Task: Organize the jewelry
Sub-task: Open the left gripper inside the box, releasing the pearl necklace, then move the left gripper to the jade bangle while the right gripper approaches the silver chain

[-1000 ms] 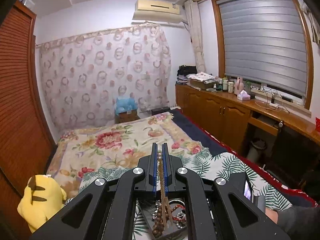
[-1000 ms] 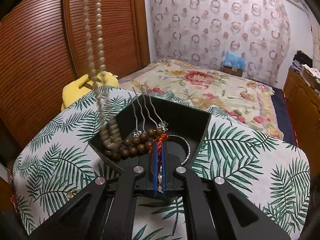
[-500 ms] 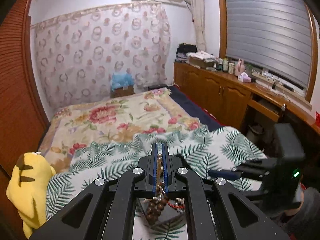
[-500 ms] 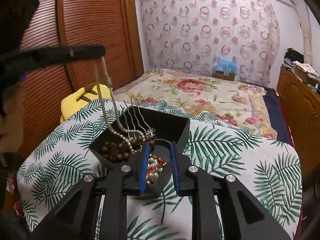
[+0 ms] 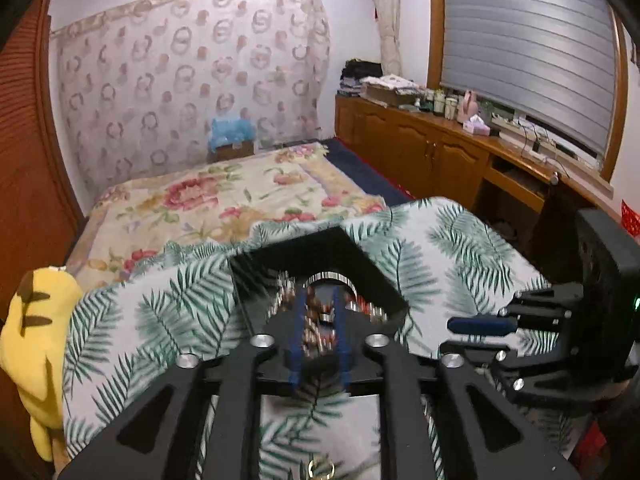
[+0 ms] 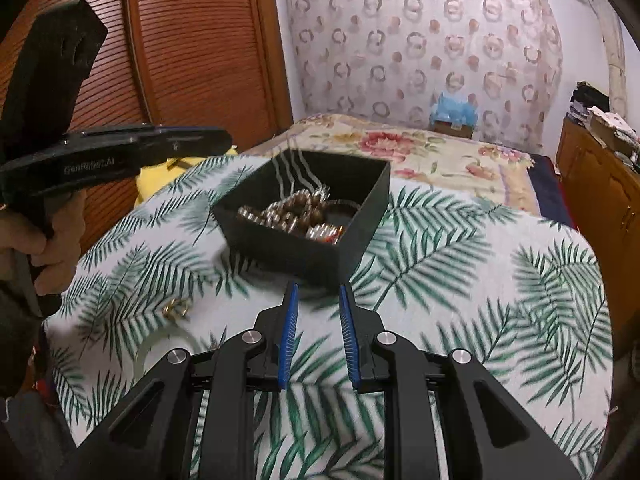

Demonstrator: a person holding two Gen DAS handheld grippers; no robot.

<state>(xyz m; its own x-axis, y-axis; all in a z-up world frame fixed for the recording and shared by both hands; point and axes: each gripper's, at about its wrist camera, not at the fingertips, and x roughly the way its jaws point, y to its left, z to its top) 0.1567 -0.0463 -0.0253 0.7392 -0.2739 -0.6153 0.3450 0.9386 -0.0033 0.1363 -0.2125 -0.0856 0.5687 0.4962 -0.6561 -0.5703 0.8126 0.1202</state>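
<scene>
A black open box [image 6: 352, 184] sits on the palm-leaf cloth and holds a heap of bead strings, a silver bangle and silver chains [image 6: 296, 216]. In the left wrist view the box [image 5: 320, 248] lies just beyond my left gripper [image 5: 320, 300], which is open and empty right over the heap; it is blurred. My right gripper [image 6: 318, 292] is open and empty, a little short of the box's near corner. The left gripper also shows from the side in the right wrist view [image 6: 216, 140]. A small gold piece [image 6: 176, 308] lies on the cloth left of my right gripper.
The leaf-print cloth [image 6: 480, 280] covers a small table at the foot of a floral bed [image 5: 208, 200]. A yellow plush toy [image 5: 36, 340] sits at the left. A wooden cabinet [image 5: 440, 152] runs along the right wall. A brown slatted wardrobe [image 6: 192, 40] stands at the left.
My left gripper came down and opened, and the long bead string it held now lies in the box. My right gripper opened and pulled back from the box.
</scene>
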